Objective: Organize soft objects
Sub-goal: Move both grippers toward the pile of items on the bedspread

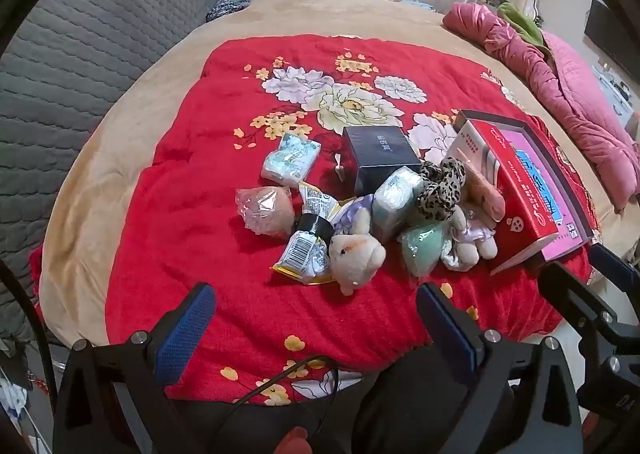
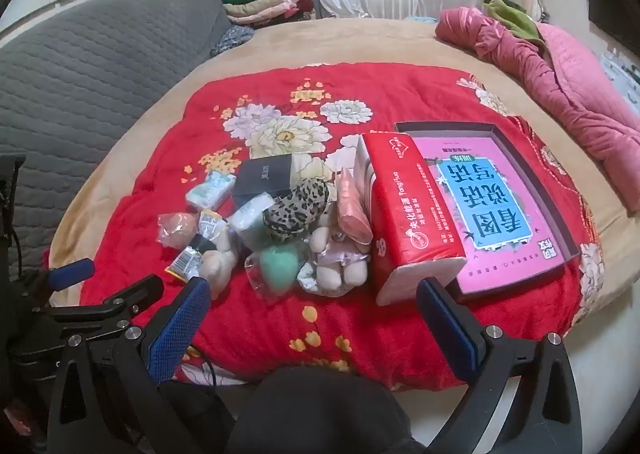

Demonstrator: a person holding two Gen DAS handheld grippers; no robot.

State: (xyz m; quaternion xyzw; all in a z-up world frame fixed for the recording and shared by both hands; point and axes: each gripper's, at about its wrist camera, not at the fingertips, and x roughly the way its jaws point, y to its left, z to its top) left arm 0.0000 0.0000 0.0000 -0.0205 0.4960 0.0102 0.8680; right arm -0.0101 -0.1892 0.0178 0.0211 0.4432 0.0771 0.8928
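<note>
A: Where does the pile of soft things lie from each hand-held gripper?

B: Ahead and below both, on the red floral blanket (image 1: 200, 213) covering the bed. The plush bear (image 1: 354, 254) lies just beyond the left hand-held gripper (image 1: 316, 318), long axis running away from it; I judge that hand nearer.

A: And the right?

B: The right hand-held gripper (image 2: 314, 314) faces the red tissue pack (image 2: 408, 221). Both stand spread wide, holding and touching nothing.

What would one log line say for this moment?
left gripper: open, empty | right gripper: open, empty | toys: piled, untouched | tray: holds book
</note>
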